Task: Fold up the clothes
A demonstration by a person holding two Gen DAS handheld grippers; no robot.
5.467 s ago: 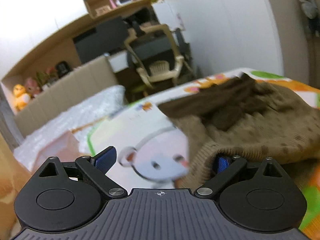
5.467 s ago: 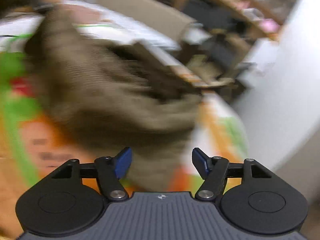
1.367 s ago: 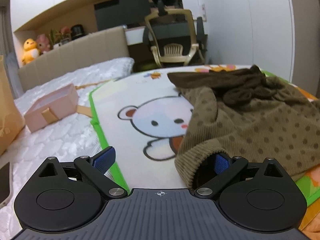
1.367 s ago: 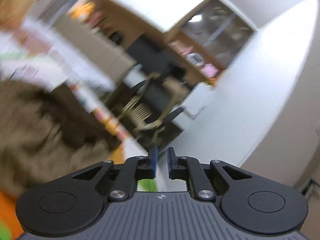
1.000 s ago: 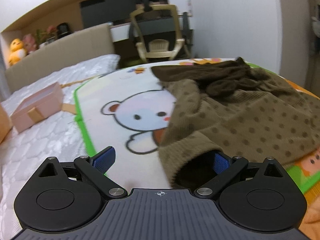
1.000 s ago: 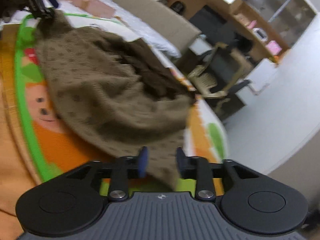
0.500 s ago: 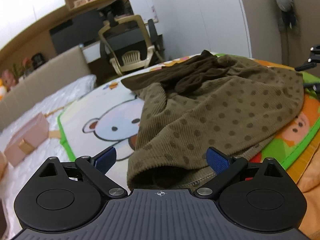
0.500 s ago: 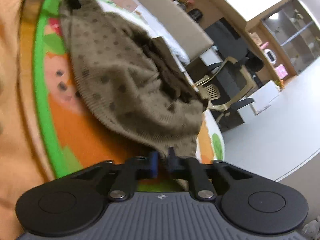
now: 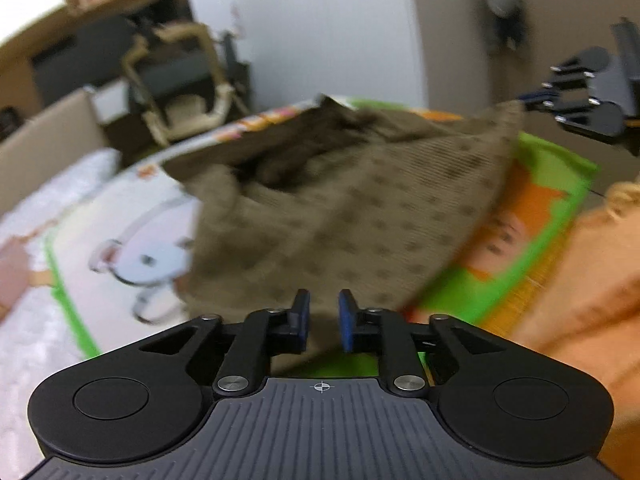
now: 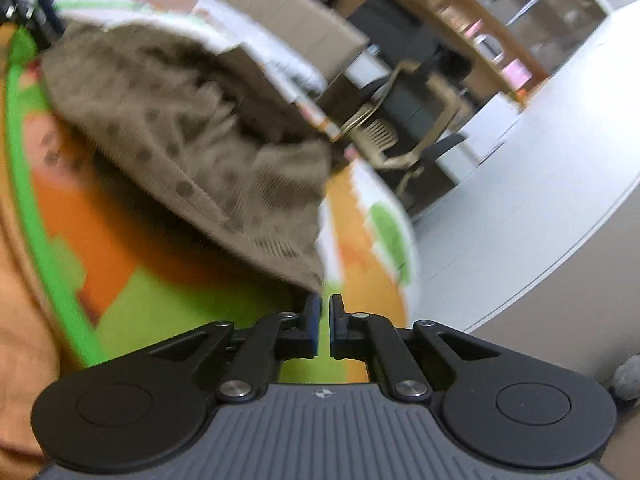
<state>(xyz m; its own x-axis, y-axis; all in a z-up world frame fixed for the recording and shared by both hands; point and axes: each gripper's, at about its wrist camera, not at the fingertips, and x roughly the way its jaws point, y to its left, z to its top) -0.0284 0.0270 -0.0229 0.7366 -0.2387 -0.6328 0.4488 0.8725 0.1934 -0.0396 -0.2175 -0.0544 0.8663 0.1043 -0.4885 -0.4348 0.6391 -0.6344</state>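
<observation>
Nearest in the left wrist view, the left gripper has its blue pads drawn close, with a narrow gap filled by the brown dotted garment; its near hem sits between them. That garment lies on the cartoon mat and stretches away, one far corner lifted to the right gripper at the upper right. In the right wrist view, the right gripper has its fingers almost together, pinching the garment corner at their tips. Beyond the garment, across the mat, the left gripper shows at the far hem. Past the mat stands a beige chair. Both views are motion-blurred.
</observation>
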